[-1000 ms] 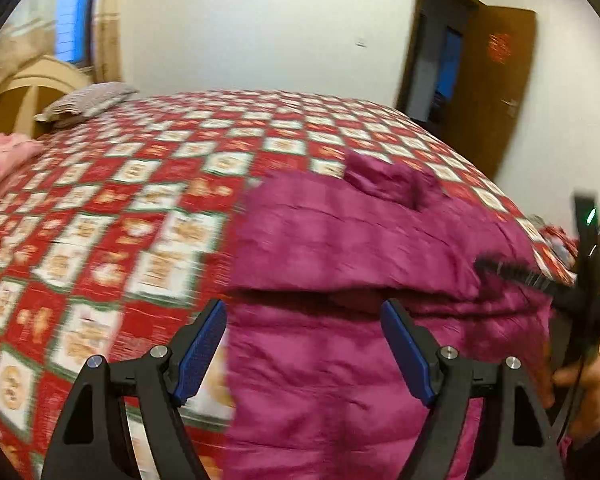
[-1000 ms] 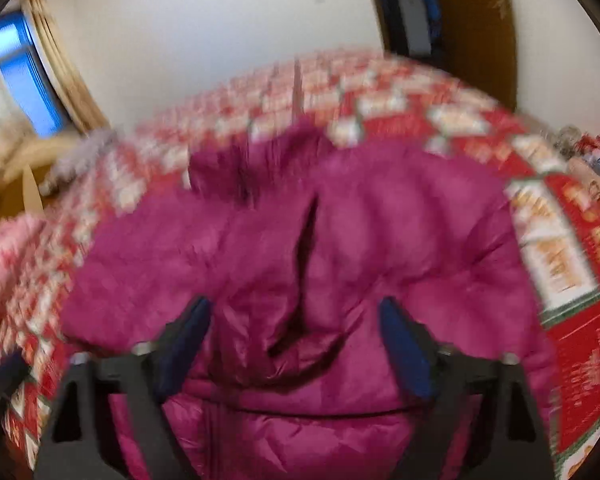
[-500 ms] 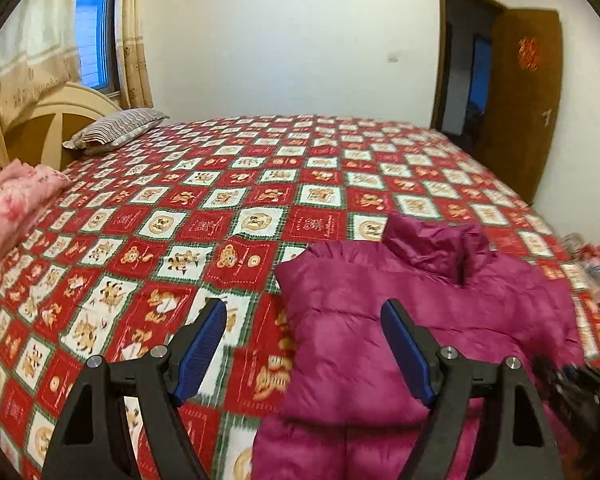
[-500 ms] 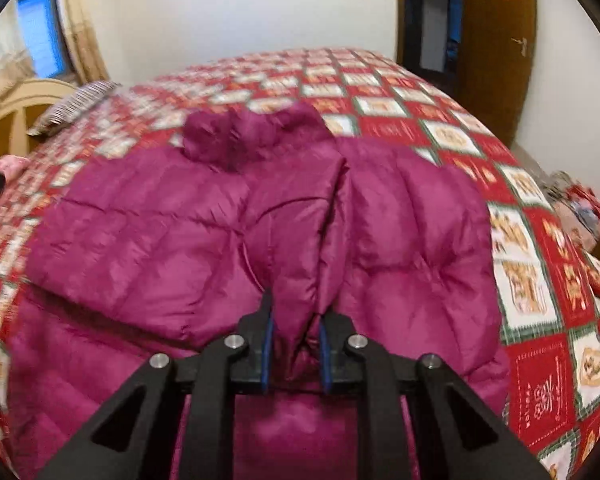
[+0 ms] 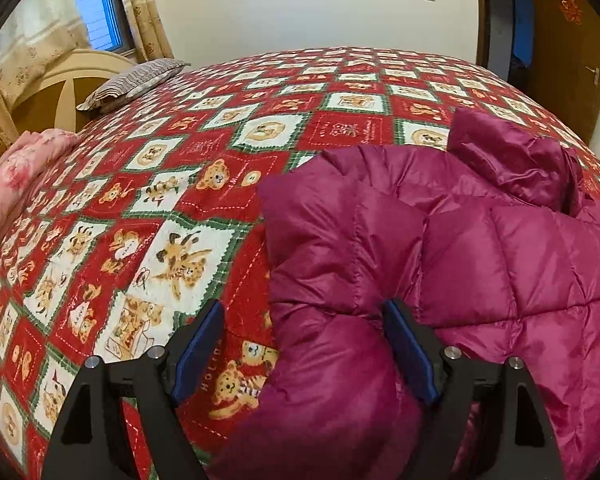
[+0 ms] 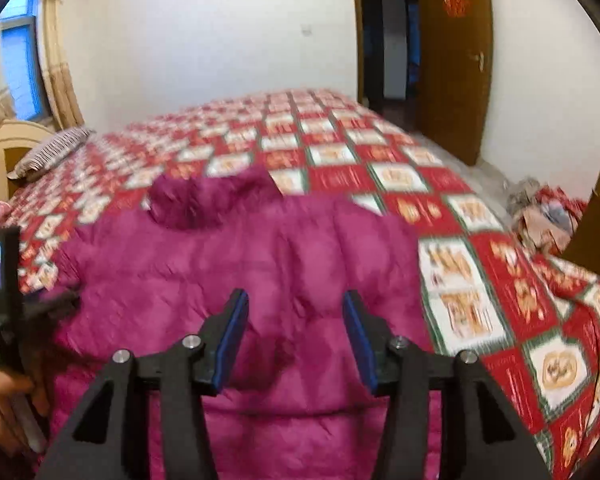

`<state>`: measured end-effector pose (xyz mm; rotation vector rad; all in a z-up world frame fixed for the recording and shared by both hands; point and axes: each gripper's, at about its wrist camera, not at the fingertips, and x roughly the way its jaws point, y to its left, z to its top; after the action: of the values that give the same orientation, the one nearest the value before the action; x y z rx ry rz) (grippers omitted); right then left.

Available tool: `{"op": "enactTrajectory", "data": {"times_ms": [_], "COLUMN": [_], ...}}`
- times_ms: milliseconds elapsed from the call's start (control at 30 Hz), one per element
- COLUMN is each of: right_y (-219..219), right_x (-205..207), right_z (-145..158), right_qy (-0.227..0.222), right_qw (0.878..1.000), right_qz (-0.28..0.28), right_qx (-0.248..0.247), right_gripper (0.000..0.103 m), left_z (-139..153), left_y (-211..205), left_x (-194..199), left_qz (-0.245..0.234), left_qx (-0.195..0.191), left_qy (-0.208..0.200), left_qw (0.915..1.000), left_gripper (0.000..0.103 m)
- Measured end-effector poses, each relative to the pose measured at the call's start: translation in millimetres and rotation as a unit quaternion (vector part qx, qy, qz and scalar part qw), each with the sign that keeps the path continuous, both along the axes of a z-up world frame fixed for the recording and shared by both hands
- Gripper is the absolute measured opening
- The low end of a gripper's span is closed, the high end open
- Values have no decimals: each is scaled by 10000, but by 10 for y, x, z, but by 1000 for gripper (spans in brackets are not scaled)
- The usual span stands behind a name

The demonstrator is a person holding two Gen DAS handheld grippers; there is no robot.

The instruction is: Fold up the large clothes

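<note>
Jaws opening both sides: left gripper (image 5: 302,350) straddles jacket (image 5: 460,264) edge; right gripper (image 6: 294,338) seemingly empty.

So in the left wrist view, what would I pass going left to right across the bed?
Pink bedding at the left edge → striped pillow → bare red teddy-bear quilt → magenta puffer jacket on the right.

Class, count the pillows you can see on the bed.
1: a striped pillow at the bed's far left corner by the headboard. Others may be hidden.
</note>
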<state>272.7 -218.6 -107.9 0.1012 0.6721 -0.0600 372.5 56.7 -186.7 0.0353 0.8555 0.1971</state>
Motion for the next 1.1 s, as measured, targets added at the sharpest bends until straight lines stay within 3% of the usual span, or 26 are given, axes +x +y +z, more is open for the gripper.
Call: {"op": "enactTrajectory", "data": {"times_ms": [67,167,300,533,600,700,767,867,1033,1100], "right_y": [118,317,239,233,225,178,156,105,103,140], "right_x": [98,345,495,493,530,604,778,1274,1984,2197], "right_z": [-3,-265,-669,-610,-477,-162,29,161,37,-39], "right_qy": [5,447,923,1086,1208,894,751,854,1336,1485], "right_qw": [9997,9969,9938,9917,9904,9938,9951,9941,9865,9831], "right_qz": [259,628,594,656,667,583,497,251,-109,-216], "right_qx": [43,-137,-150,-191,0,307,402,622,943,1048], "right_gripper": [50,32,31,32,44,66,70,70,70,78], "left_z": [-2,-8,-40,-62,-53,-33,12,52,82,100], "left_y": [-14,-5,58,56,134,330,444,510,504,504], "left_x": [3,1,-2,-9,-45,-145,-239,-316,-337,-355], "left_qz": [12,-2,63,155,183,286,424,557,539,528], "left_qx": [58,42,-147,-120,-384,-1139,-1477,-1628,-1641,-1625], "left_qy": [-15,-33,-38,-44,-87,-264,-560,-823,-968,-1061], "left_qw": [10000,10000,9999,9998,9991,9927,9865,9816,9802,9796], "left_gripper": [85,85,93,97,97,97,97,97,97,97]}}
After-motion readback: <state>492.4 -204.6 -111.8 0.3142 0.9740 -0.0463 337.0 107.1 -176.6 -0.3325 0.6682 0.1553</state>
